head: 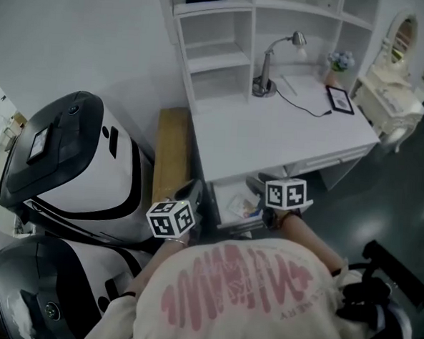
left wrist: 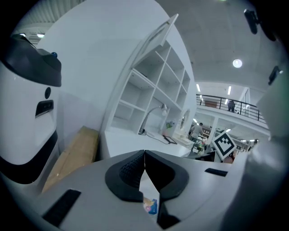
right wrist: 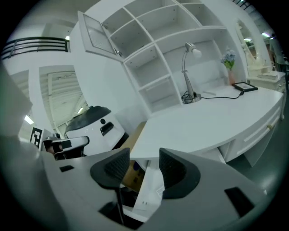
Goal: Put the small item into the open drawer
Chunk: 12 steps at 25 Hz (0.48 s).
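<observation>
In the head view the open drawer (head: 227,196) juts out under the white desk (head: 286,134), with several small things lying in it. My left gripper (head: 190,194) hangs at the drawer's left side, my right gripper (head: 258,184) above its right part. In the left gripper view my left gripper (left wrist: 144,154) is shut, its tips touching with nothing between them. A small colourful packet (left wrist: 151,206) shows through the gap lower down, beyond the jaws. My right gripper (right wrist: 143,155) stands open and empty over the white drawer panel (right wrist: 151,191).
A desk lamp (head: 264,79), a framed picture (head: 339,100) and a flower pot (head: 339,63) stand on the desk under white shelves (head: 219,51). A cardboard box (head: 171,155) leans left of the desk. Big white and black machines (head: 69,164) fill the left. A white dresser (head: 392,97) stands right.
</observation>
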Available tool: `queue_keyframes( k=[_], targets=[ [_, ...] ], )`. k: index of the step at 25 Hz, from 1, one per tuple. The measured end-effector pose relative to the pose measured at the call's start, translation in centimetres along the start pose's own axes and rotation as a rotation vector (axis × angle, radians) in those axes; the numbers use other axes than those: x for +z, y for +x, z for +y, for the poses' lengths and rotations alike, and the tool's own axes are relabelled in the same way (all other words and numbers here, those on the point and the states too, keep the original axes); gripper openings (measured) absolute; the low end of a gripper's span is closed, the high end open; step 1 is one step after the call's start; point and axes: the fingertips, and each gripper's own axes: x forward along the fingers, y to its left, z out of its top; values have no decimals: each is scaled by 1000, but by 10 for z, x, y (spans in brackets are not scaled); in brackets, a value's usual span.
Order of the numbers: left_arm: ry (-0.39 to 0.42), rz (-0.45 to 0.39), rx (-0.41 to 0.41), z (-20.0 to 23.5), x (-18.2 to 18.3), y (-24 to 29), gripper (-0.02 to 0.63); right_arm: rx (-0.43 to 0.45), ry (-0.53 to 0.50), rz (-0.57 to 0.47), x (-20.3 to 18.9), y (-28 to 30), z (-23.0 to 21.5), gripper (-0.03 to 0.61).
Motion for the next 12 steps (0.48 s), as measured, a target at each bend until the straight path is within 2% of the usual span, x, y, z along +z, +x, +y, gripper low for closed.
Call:
queue_keyframes(
  k=[6, 12],
  targets=[
    [-19, -69, -17, -9, 38, -6, 31, 12, -5, -136, 48, -20, 25, 177],
    [-21, -114, -20, -12, 65, -13, 31, 36, 36, -234, 78, -41, 43, 122]
  ],
)
